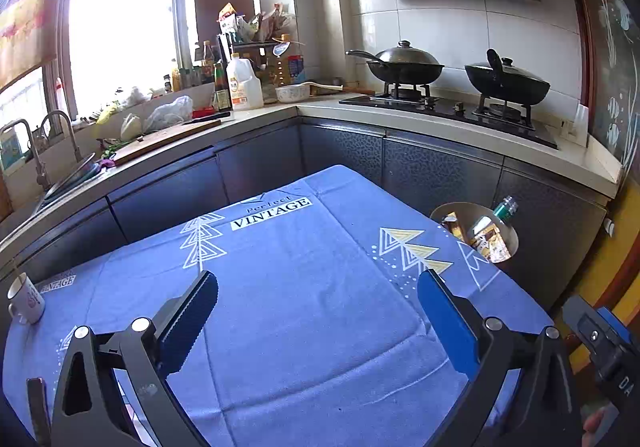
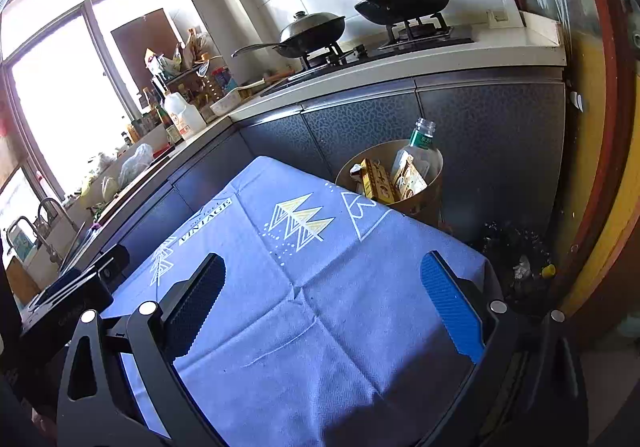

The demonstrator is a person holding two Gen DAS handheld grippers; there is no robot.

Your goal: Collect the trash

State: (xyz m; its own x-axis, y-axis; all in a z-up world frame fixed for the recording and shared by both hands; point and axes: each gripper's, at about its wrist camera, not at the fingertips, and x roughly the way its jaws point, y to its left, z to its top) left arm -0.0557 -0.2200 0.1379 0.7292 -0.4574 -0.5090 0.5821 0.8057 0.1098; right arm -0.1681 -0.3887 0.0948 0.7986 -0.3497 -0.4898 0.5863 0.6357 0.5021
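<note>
Trash like the plastic bottle [image 2: 419, 145] and snack boxes [image 2: 378, 181] sits in the round bin [image 2: 430, 187] beside the blue-clothed counter [image 1: 300, 287], so both the left hand-held gripper [image 1: 318, 321] and right hand-held gripper [image 2: 322, 307] hang spread wide, holding nothing

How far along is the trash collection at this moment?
Mostly done, it seems: the bin beyond the table's far corner already holds a plastic bottle and snack boxes. Nothing is in hand; the left gripper and right gripper are both open over the blue tablecloth. Only a white mug remains there.
</note>
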